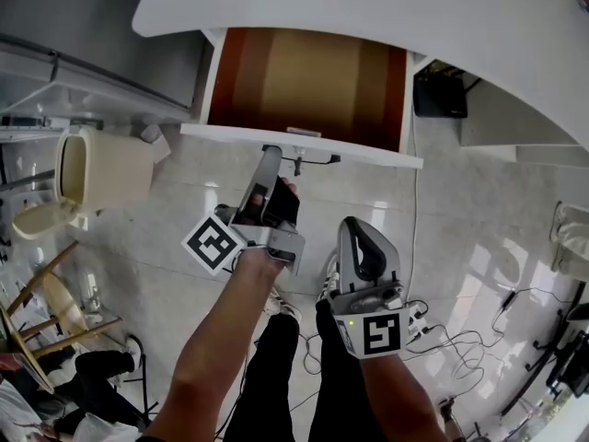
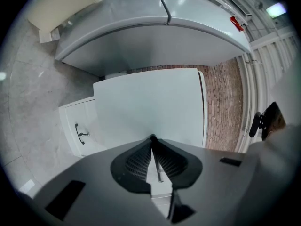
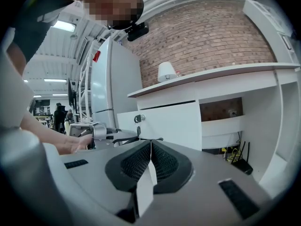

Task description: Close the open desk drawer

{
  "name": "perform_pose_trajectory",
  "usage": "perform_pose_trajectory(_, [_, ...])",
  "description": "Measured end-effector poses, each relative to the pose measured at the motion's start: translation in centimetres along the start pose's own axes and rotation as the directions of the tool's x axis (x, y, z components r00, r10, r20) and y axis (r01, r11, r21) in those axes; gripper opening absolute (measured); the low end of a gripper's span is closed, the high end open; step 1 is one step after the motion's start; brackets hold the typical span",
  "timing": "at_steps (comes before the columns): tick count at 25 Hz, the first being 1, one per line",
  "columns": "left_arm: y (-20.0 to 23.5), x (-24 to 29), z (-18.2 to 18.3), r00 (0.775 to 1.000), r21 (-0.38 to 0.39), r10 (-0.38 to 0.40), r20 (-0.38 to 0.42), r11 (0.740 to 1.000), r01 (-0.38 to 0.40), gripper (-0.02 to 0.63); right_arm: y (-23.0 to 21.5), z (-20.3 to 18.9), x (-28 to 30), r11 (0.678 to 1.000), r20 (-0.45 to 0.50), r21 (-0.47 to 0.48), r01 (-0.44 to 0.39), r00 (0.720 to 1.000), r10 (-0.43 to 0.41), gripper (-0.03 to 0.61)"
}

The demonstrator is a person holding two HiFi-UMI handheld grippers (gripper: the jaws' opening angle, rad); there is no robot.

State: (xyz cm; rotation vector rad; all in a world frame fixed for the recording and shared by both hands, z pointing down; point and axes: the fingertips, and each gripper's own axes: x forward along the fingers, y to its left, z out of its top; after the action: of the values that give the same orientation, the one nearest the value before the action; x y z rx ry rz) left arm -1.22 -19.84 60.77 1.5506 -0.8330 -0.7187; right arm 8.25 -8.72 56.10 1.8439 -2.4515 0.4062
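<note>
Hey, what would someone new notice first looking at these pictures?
The open drawer, brown inside, juts from under the white desk at the top of the head view. The left claw is shut on its handle, while the right claw hangs shut and empty nearer the person. A beige bin stands on the floor to the left.
</note>
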Motion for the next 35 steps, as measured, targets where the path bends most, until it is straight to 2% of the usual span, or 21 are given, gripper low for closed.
perform_pose_trajectory(9, [-0.1, 2.2, 0.5, 1.0, -0.003, -0.001, -0.006, 1.0, 0.001, 0.044, -1.5, 0.6, 1.1, 0.999, -0.009, -0.022, 0.027, 1.0, -0.028, 0.028])
perform_pose_trajectory(17, [-0.1, 5.4, 1.3, 1.0, -0.017, 0.017, -0.003, 1.0, -0.017, 0.044, -2.4, 1.2, 2.1, 0.998, -0.026, -0.066, 0.002, 1.0, -0.003, 0.028])
perform_pose_trajectory(21, [-0.1, 6.7, 2.0, 1.0, -0.013, 0.014, -0.003, 1.0, -0.014, 0.044, -3.0, 2.0, 3.2, 0.999, -0.001, -0.029, 0.029, 1.0, -0.03, 0.028])
perform_pose_trajectory(25, [-0.1, 8.1, 2.5, 1.0, -0.02, 0.005, -0.005, 1.0, -0.005, 0.043, -3.0, 2.1, 4.2, 0.999, -0.014, -0.036, 0.022, 1.0, -0.023, 0.028])
perform_pose_trajectory(30, [0.6, 10.3, 3.3, 0.999, -0.05, 0.032, 0.004, 0.998, -0.032, 0.043, -3.4, 3.5, 5.9, 0.999, -0.023, -0.037, 0.01, 1.0, -0.011, 0.029])
perform_pose_trajectory(35, [0.4, 12.0, 3.9, 0.999, -0.071, 0.032, -0.008, 0.997, -0.033, 0.043, -3.3, 5.1, 5.5, 0.995, -0.036, -0.091, -0.032, 0.999, 0.029, 0.029])
